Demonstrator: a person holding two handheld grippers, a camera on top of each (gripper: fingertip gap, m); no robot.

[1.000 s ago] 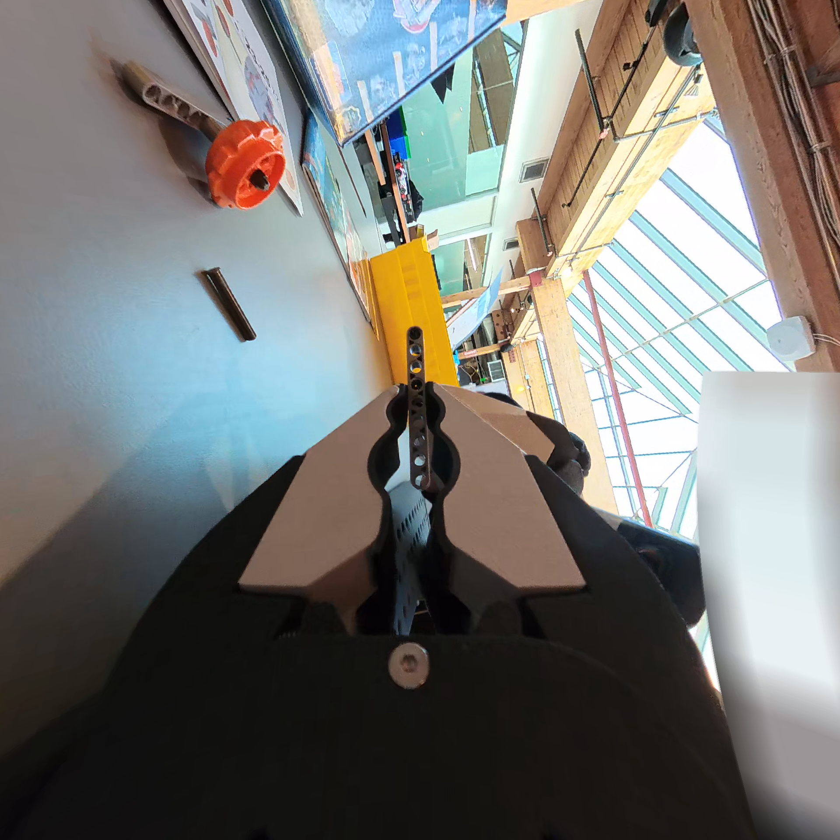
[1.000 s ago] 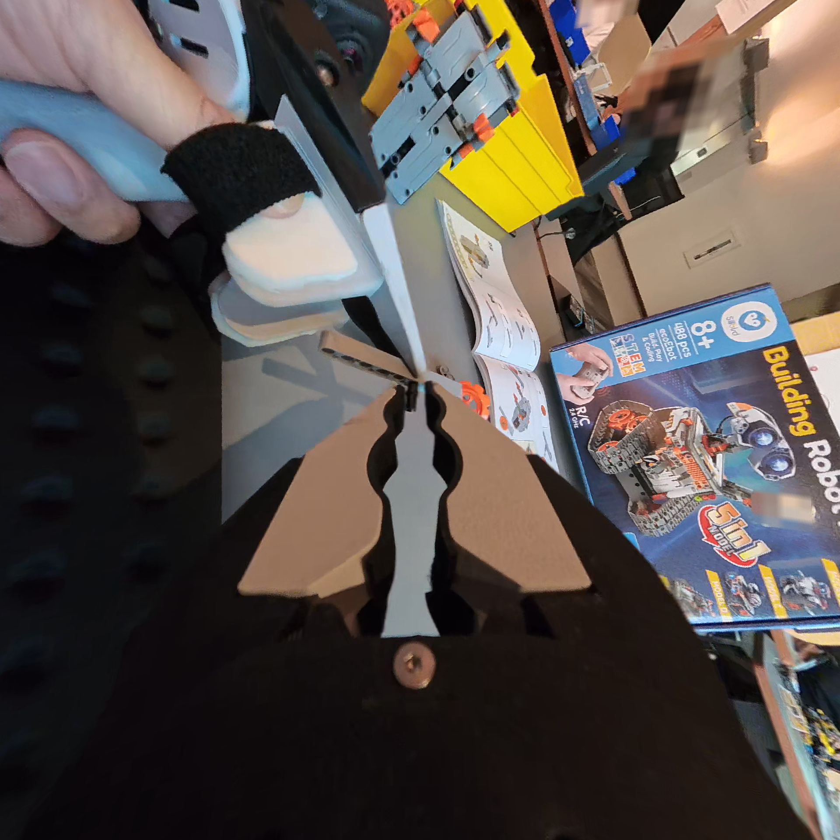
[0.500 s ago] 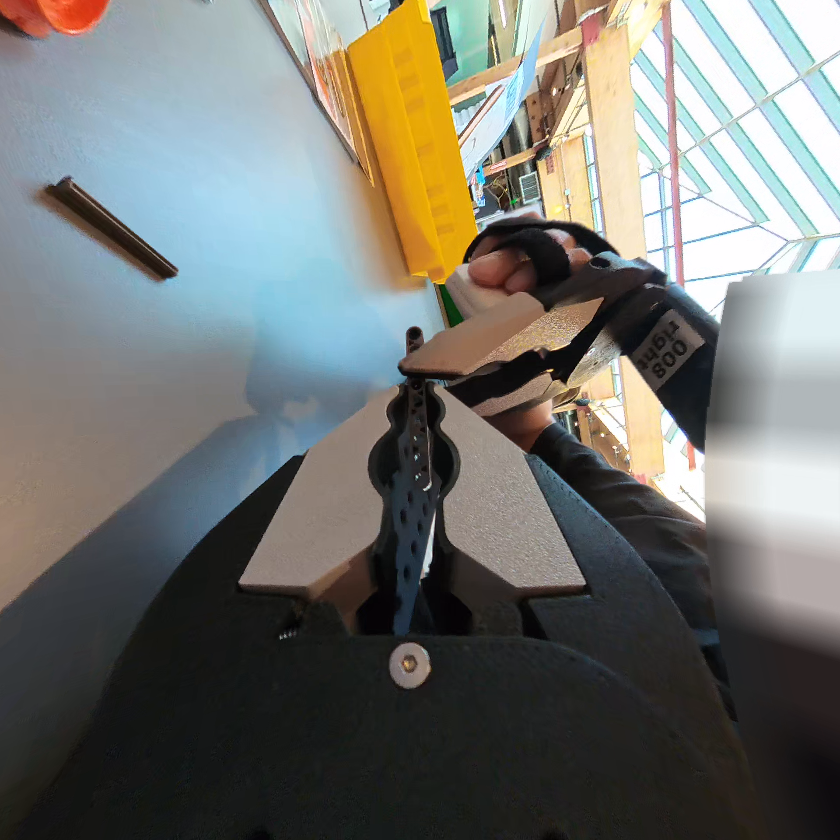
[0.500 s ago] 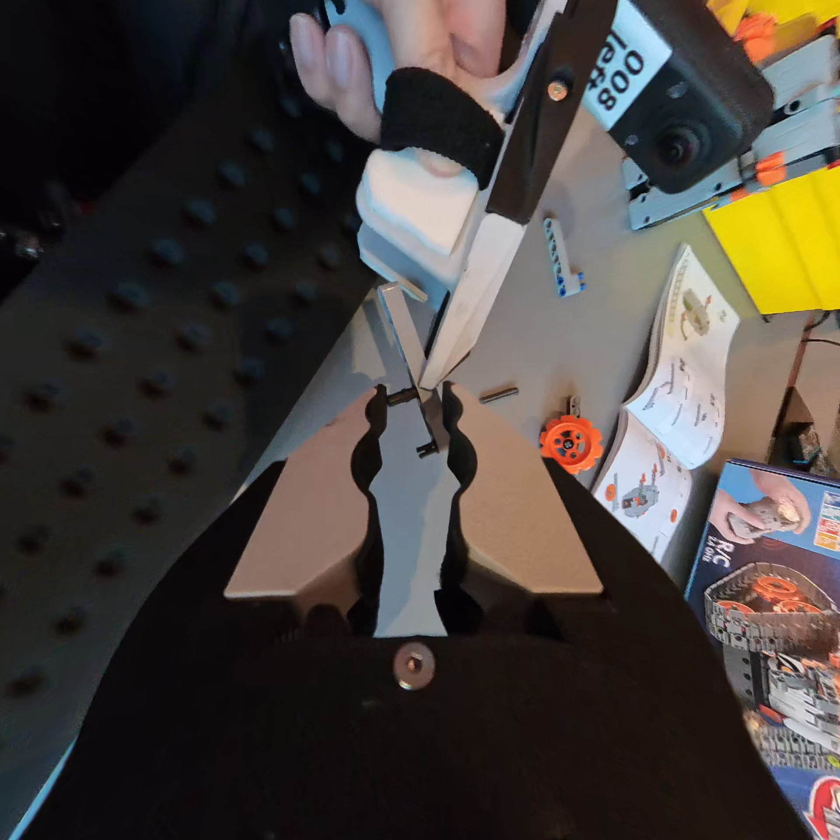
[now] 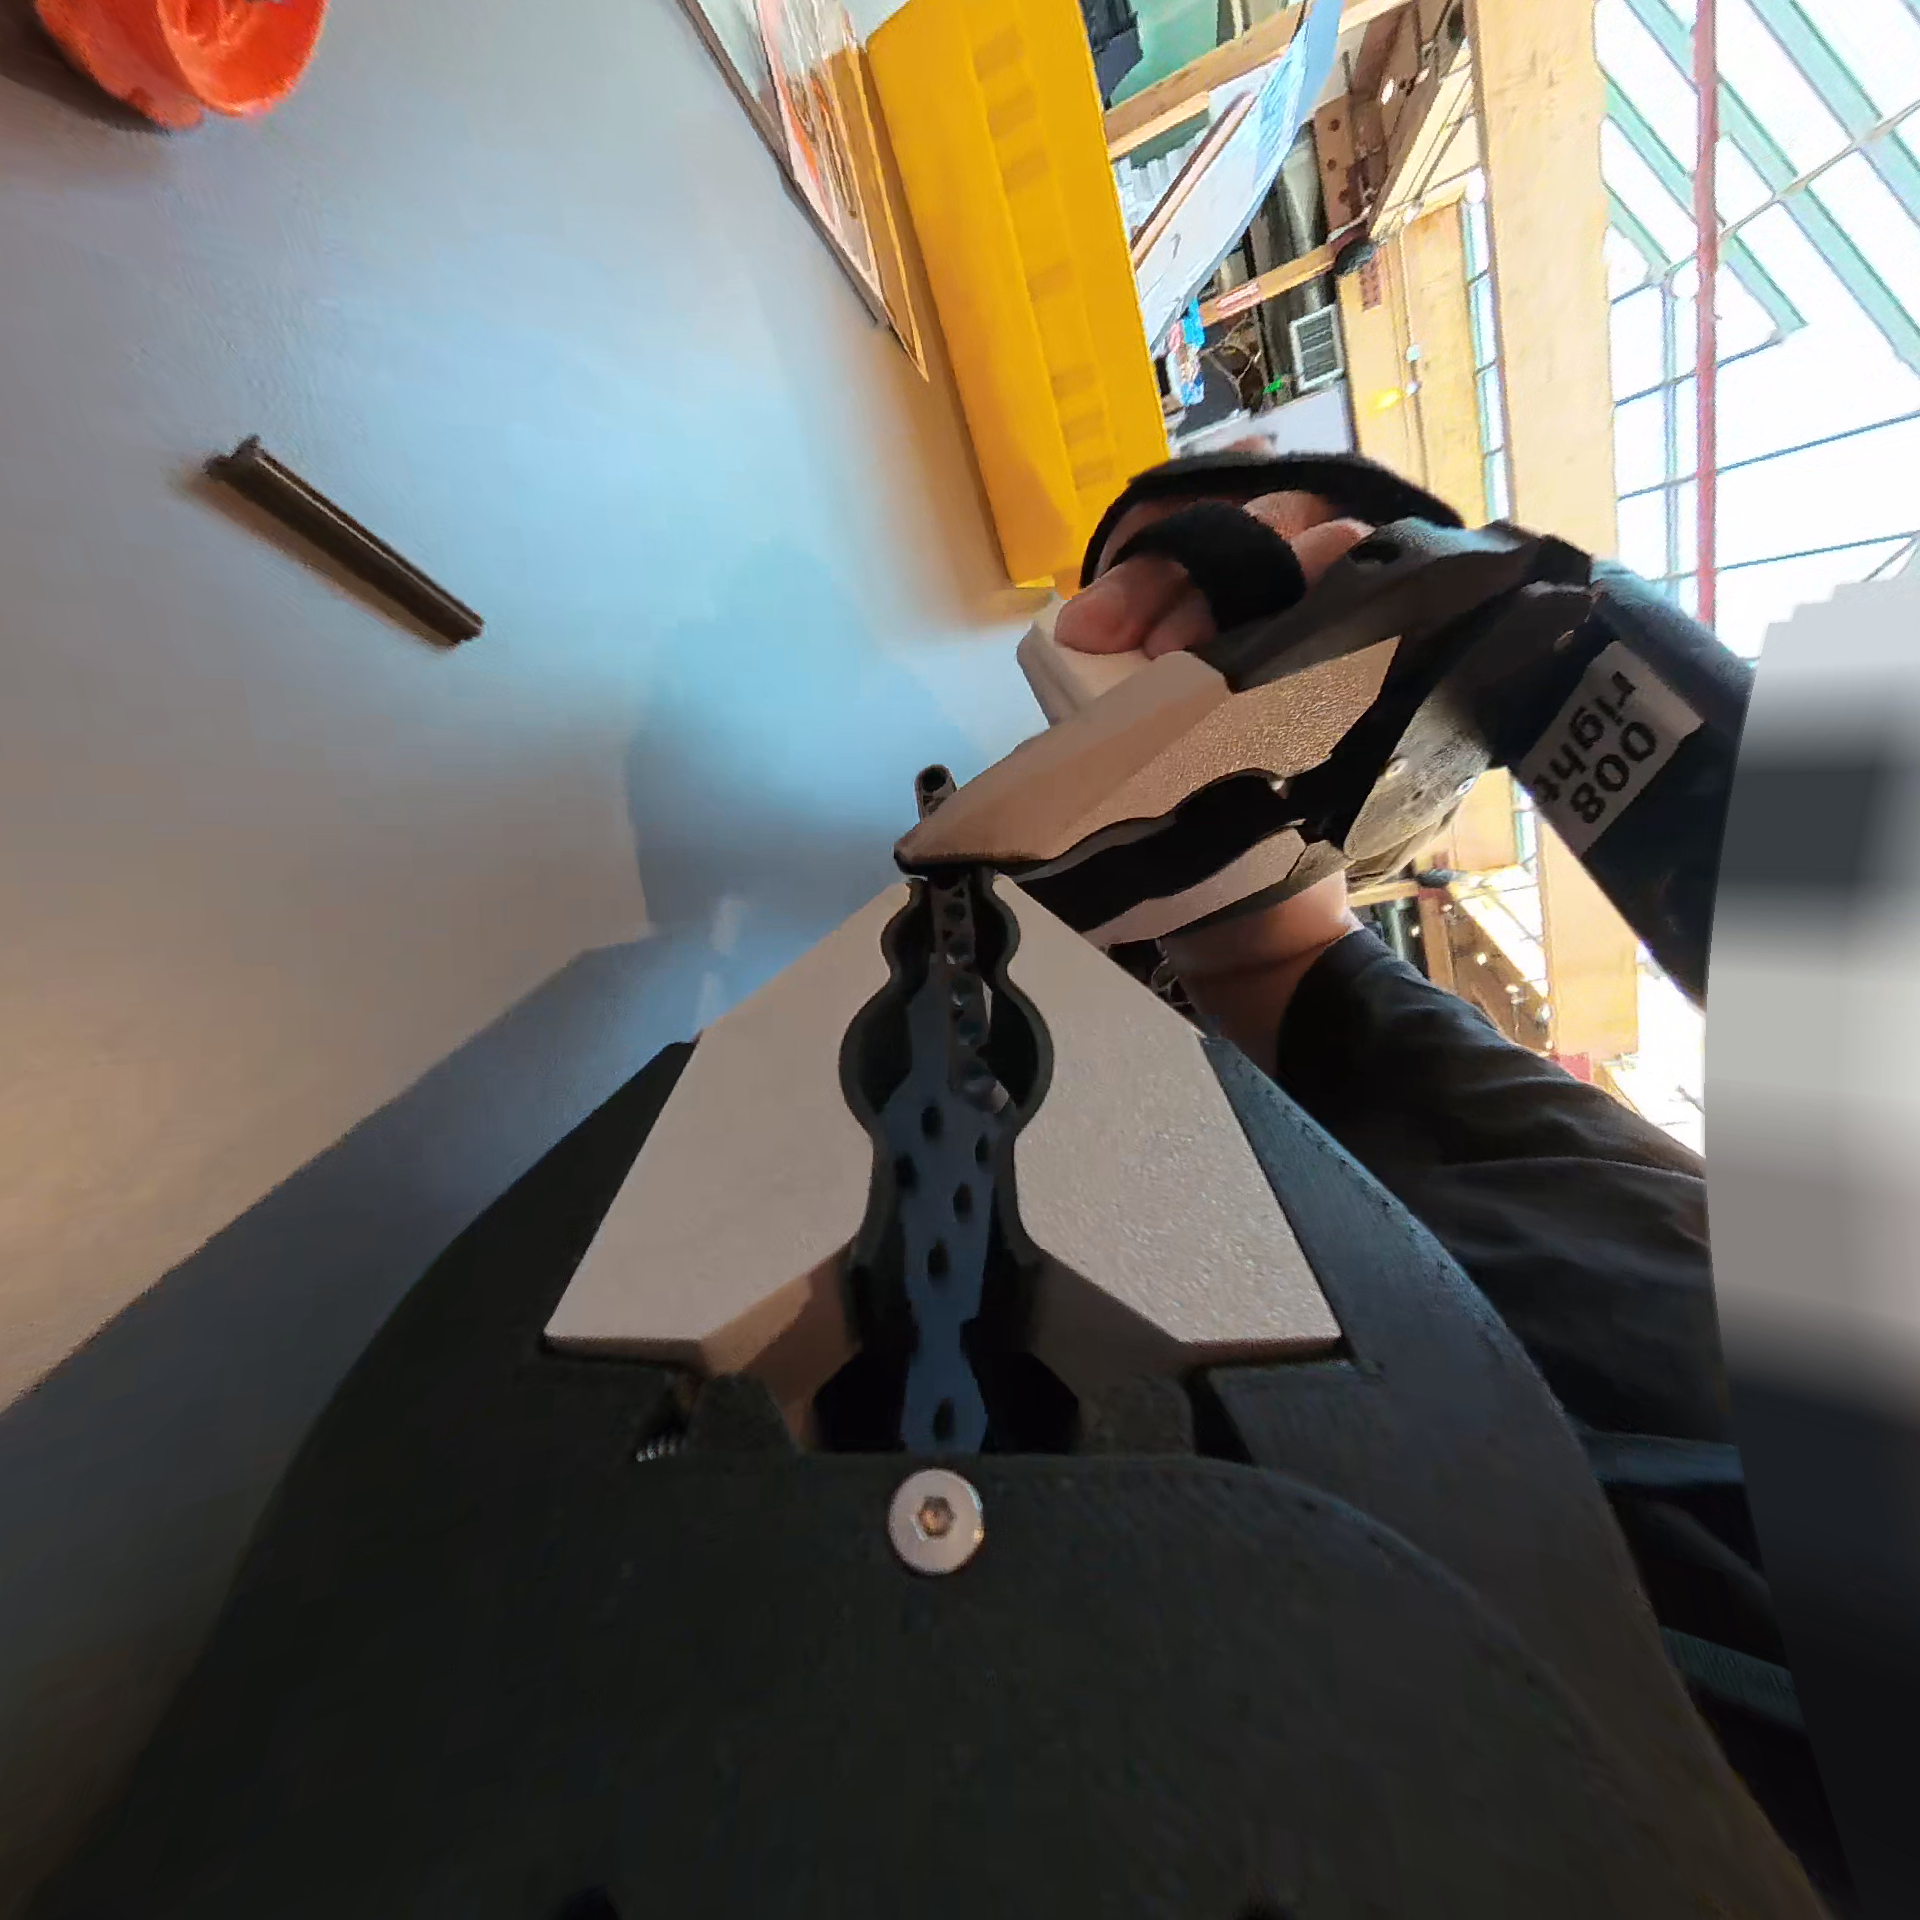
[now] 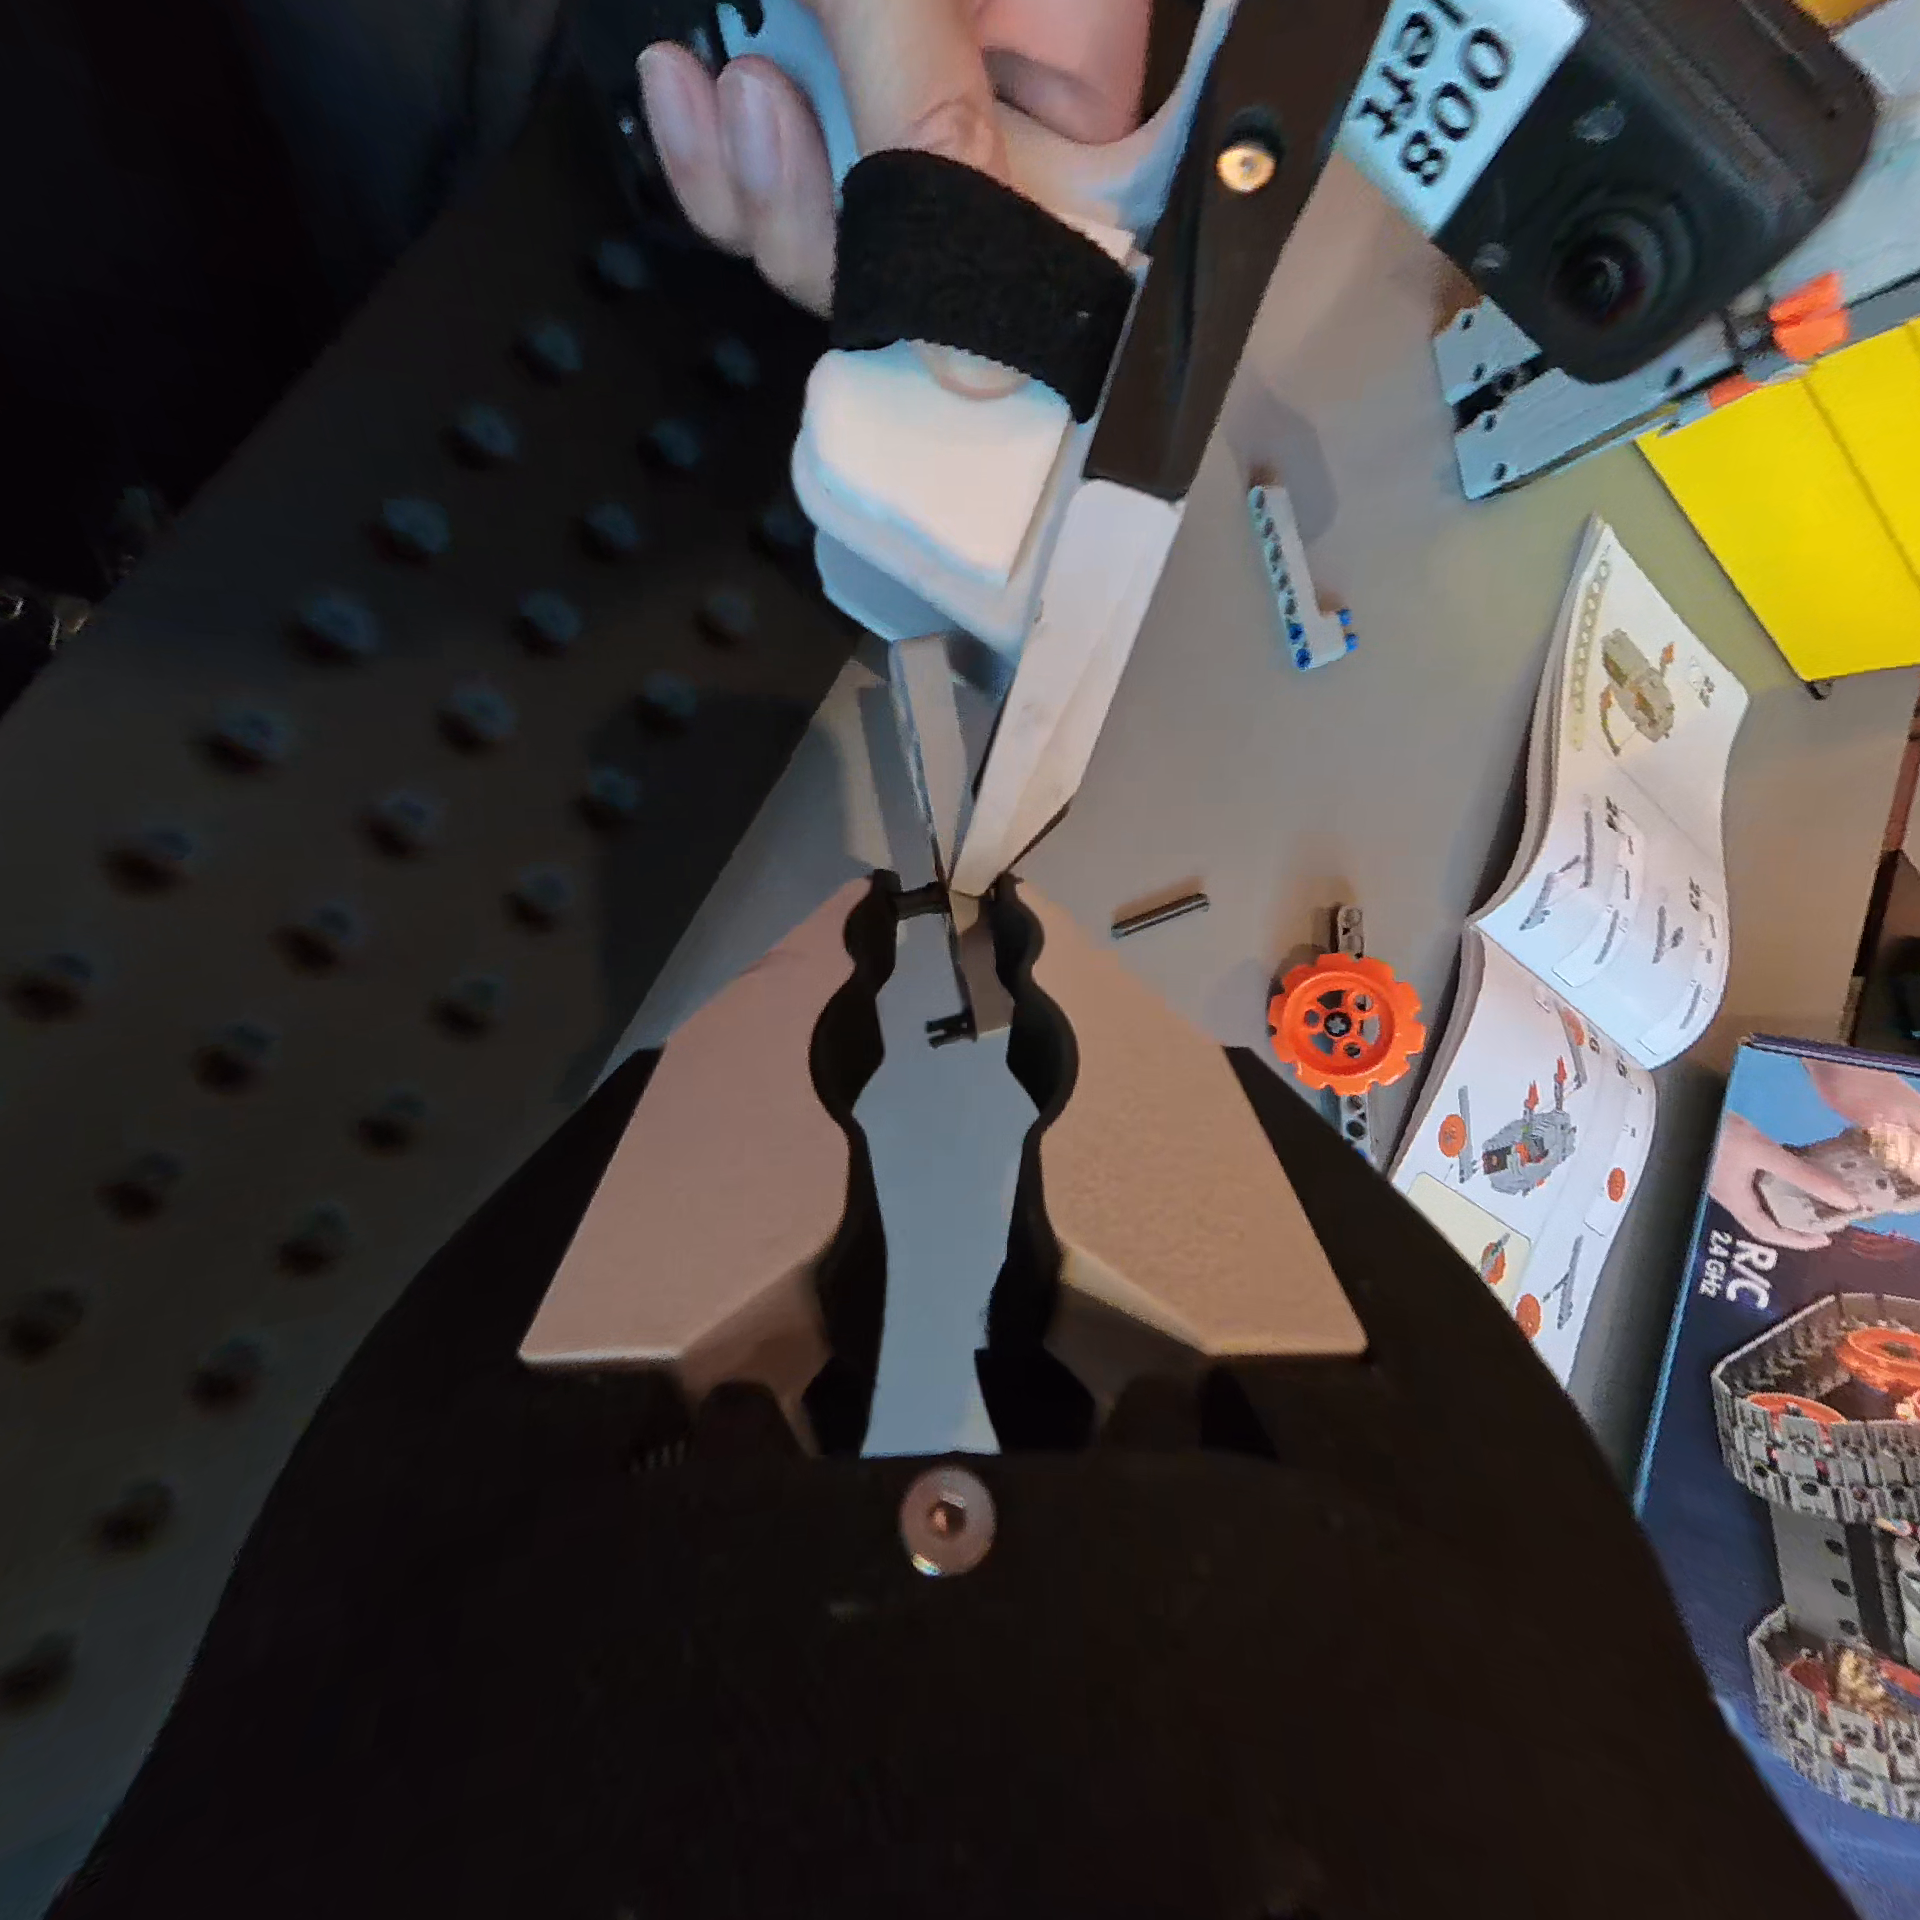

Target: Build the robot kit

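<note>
My left gripper is shut on a dark perforated beam whose end sticks out past its fingertips. It also shows in the right wrist view, coming down from the top with the grey beam. My right gripper is held narrowly apart across the beam's end, one fingertip against a short black pin seated in the beam. A second black pin sticks out at the beam's tip. In the left wrist view the right gripper reaches in from the right.
On the grey table lie a dark axle, an orange gear, a grey beam with blue pins, an open booklet and a blue kit box. Yellow bins stand behind. A black studded mat lies left. My left and right fingertips are right by each other. The dark axle is about 8 centimetres from my right fingertips. Look for it in the left wrist view too.
The right gripper has swung in to the beam's end, and its jaws have widened from pinching the pin alone to spanning pin and beam. The left gripper still holds the beam.
</note>
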